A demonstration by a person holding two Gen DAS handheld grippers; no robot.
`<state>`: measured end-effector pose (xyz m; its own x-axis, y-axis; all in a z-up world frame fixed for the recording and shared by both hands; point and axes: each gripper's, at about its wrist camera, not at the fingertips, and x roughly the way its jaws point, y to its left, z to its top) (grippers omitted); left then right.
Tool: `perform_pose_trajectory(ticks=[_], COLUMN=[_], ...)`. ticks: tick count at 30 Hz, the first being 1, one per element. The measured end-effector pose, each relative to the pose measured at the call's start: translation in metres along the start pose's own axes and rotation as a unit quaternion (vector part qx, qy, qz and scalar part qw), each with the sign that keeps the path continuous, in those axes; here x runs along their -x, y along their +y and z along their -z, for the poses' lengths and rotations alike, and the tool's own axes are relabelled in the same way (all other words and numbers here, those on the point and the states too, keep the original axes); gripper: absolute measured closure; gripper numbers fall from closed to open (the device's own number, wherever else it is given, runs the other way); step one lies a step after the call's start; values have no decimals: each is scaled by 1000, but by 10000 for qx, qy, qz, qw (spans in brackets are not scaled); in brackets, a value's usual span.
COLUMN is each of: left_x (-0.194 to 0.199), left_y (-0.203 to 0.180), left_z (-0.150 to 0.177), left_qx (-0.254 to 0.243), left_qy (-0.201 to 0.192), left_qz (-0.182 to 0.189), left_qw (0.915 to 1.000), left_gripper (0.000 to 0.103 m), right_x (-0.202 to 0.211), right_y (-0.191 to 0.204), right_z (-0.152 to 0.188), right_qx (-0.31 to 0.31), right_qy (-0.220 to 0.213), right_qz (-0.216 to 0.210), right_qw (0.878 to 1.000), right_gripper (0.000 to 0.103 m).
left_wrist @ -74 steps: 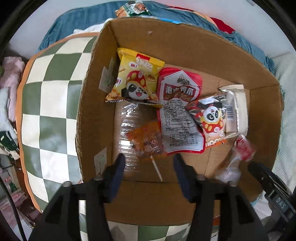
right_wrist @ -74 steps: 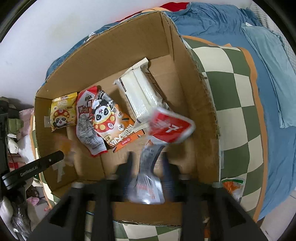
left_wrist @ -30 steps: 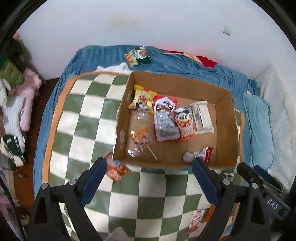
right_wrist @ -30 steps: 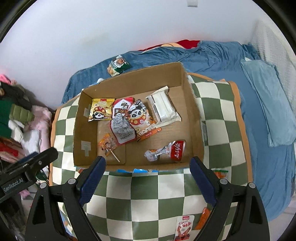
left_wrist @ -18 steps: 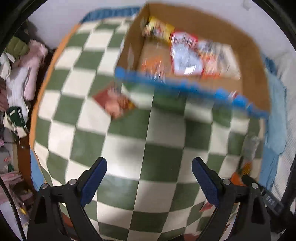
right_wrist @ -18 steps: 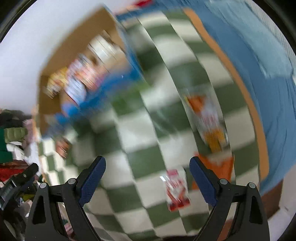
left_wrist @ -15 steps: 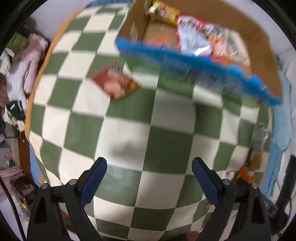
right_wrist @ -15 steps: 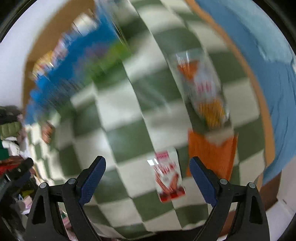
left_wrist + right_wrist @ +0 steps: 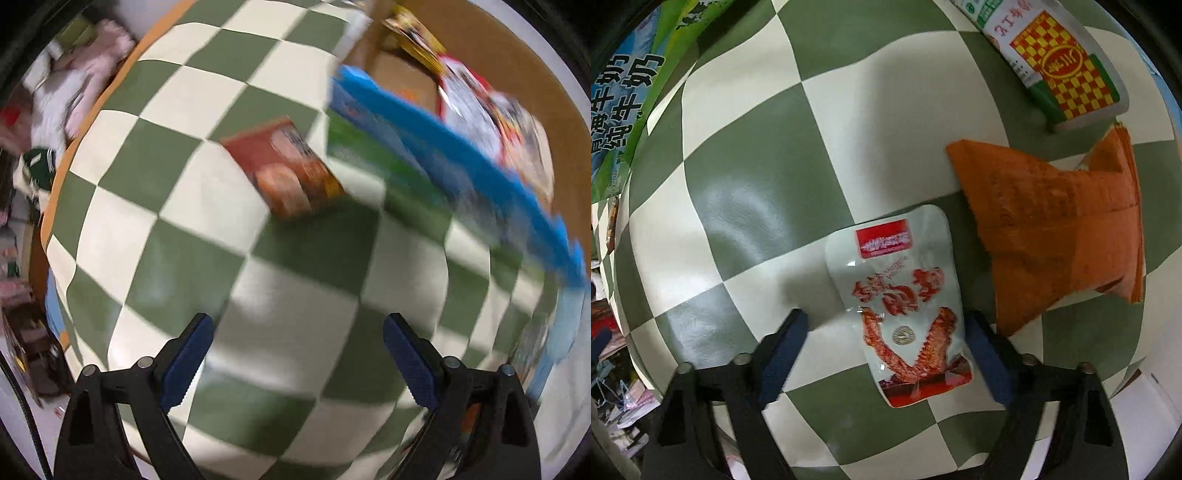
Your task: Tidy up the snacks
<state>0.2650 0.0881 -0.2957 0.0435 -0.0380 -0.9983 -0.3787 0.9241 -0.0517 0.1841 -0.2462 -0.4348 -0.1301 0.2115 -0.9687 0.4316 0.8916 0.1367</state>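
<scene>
My right gripper (image 9: 886,354) is open, low over the checkered mat, with a white and red snack pouch (image 9: 901,299) lying flat between its fingers. An orange snack bag (image 9: 1060,225) lies just right of it, and a green, yellow and red checked packet (image 9: 1060,66) lies further up. My left gripper (image 9: 297,365) is open and empty above the mat. A red-brown snack packet (image 9: 284,170) lies ahead of it, beside the cardboard box (image 9: 517,51) with the blue and green printed side, which holds several snacks.
The green and white checkered mat (image 9: 177,206) covers the surface in both views. The box's printed side (image 9: 624,99) shows at the top left of the right wrist view. Clothes and clutter (image 9: 48,96) lie beyond the mat's left edge.
Both grippers have left the box, opened wide and swung down to the mat. The right one has dropped around the white and red pouch. The left one has moved closer to the red-brown packet.
</scene>
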Motion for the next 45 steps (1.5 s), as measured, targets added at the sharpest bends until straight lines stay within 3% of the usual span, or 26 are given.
perform_pose_trajectory(ticks=[2,8,16,19,20,22,23,27,29,35,45], left_x=[-3,-20,-50,-61,-61,-57,-55,-44,-39,-23,0], left_y=[4,0,1,0,1,11,15,38,49,70,60], left_z=[-15,-49,-72,-82,-84,-87,-87,-93,-85,-48,20], left_qx=[286,644,669,391,317,311,331,273,193,6,-810], left_qy=[-68,-64,191,225,183,71,57,49,-2,-35,87], left_qz=[60,62,-454,-784,-836,-874,-850,-680,-661,-472,-278], left_qw=[9995,9979,9965,9959,9958,9957,9958,9973,9976,9989,9963], left_gripper=[9,9,9,9,11,39,47,48,48,48,48], right_x=[3,12,26,32,33,36,38,49,55,63,94], right_y=[3,17,43,54,59,67,72,73,60,72,65], right_z=[0,-7,-9,-5,-4,-3,-2,-11,-11,-9,-7], right_qx=[-11,11,94,194,226,302,360,548,610,813,1055], right_qy=[-9,-92,-261,-320,-329,-355,-379,-440,-433,-496,-499], right_qz=[30,153,36,-39,-60,-114,-128,-142,-174,-180,-230], right_qw=[10000,9998,9996,9993,9992,9988,9986,9974,9970,9953,9929], right_gripper=[39,43,45,45,45,45,45,45,45,45,45])
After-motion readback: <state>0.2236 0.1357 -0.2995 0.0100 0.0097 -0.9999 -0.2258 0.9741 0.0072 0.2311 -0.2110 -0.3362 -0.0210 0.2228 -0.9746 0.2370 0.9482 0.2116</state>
